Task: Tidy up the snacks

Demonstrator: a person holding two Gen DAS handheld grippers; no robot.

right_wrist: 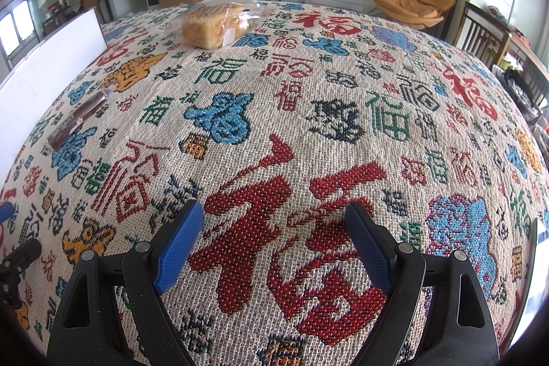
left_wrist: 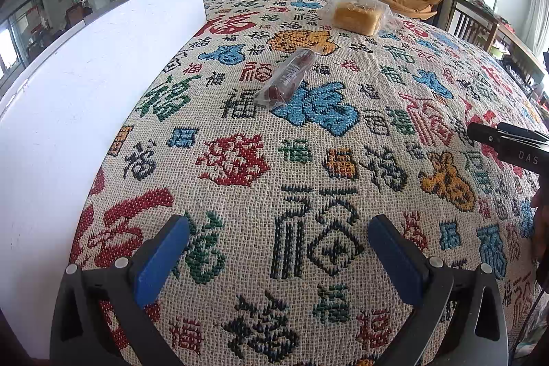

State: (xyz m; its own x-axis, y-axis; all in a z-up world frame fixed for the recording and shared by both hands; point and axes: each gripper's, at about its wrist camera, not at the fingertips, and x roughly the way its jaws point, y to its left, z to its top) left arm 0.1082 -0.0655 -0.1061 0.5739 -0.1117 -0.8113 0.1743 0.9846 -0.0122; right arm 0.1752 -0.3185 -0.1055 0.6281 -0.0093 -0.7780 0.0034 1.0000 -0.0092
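Both sets of jaws stand spread wide with nothing between them: the left gripper and the right gripper, each black-framed with blue rubber pads, hover low over the tabletop.

Beneath them spreads the woven cream tablecloth, covered in red, blue, green and orange characters. Along its left edge stands a tall white flat panel, upright, running away from the camera.

Farther off, near the far edge of the cloth, sits a golden-brown loaf of bread in a clear plastic bag, well apart from both grippers.

Smallest is the long, thin, dark red-brown snack stick in clear wrap. From the left gripper it lies ahead, only slightly off centre, nearer the white panel than the loaf is. Its long axis runs diagonally, near end toward the left, far end angling right and away. From the right gripper the same stick sits far off to the left, so the left hand looks the nearer one. Closing across its narrow width would probably call for a slight turn of the wrist.
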